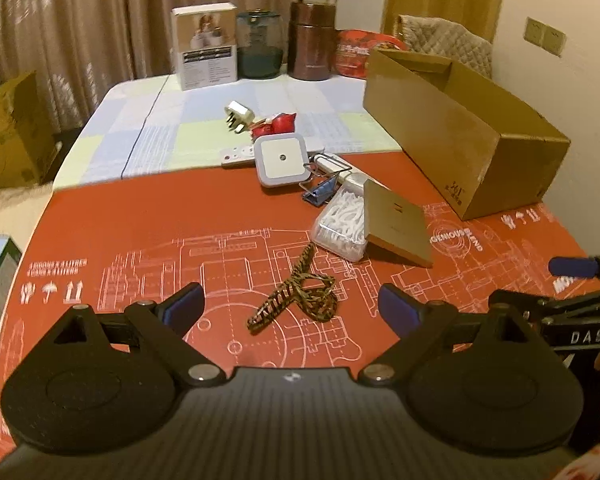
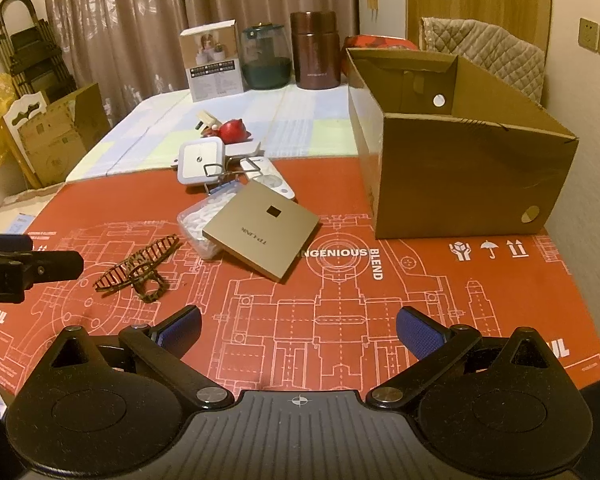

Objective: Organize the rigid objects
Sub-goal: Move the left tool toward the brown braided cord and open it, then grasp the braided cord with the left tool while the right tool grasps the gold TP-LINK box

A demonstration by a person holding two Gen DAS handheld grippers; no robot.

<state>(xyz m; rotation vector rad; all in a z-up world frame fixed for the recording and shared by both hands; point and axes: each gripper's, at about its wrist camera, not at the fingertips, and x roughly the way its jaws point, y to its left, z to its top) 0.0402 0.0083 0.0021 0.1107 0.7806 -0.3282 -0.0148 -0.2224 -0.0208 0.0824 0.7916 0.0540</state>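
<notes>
Jaws of both the left gripper and right gripper are spread wide, holding nothing. Ahead on the red printed mat lie a slatted tortoiseshell hair claw, a flat square gold router leaning on a clear plastic tub, and an open corrugated cardboard box.

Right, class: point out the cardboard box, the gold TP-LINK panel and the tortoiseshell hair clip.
cardboard box [image 2: 460, 184]: right wrist view, on its near front wall.
gold TP-LINK panel [image 2: 260, 232]: right wrist view, on the middle of its flat top face.
tortoiseshell hair clip [image 1: 296, 296]: left wrist view, on its patterned body.
</notes>
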